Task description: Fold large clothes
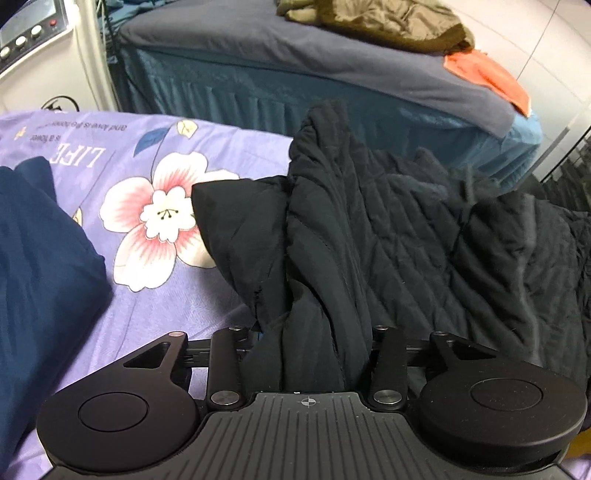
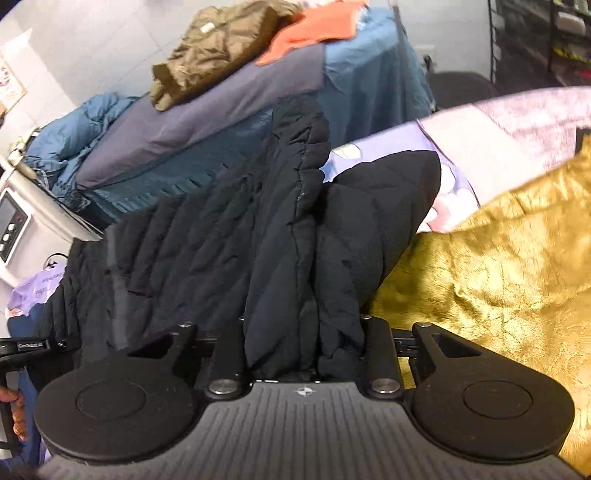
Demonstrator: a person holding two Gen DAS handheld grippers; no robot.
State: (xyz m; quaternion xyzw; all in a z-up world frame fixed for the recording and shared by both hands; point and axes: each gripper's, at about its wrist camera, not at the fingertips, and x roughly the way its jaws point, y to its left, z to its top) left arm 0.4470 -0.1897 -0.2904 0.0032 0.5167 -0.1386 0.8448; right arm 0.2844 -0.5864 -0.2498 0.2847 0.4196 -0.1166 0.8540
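A bed with a grey cover stood well beyond both sets of jaws, carrying an olive jacket and an orange cloth. Nearer, a purple flowered sheet covered the surface under the work. On it the black quilted coat spread ahead of the jaws and rose in a bunched ridge between them. To the left of the left jaws lay a navy garment; to the right of the right jaws lay a gold velvety fabric. The left gripper had a thick fold of the coat gathered between its jaws, pinched. The right gripper likewise clamped a bunched fold of the same coat. The risk, as I judged it, was the padded fabric slipping, since each grip took a loose wad, not a clean edge; uneven pulling could twist the coat, and it might drag onto the gold fabric.
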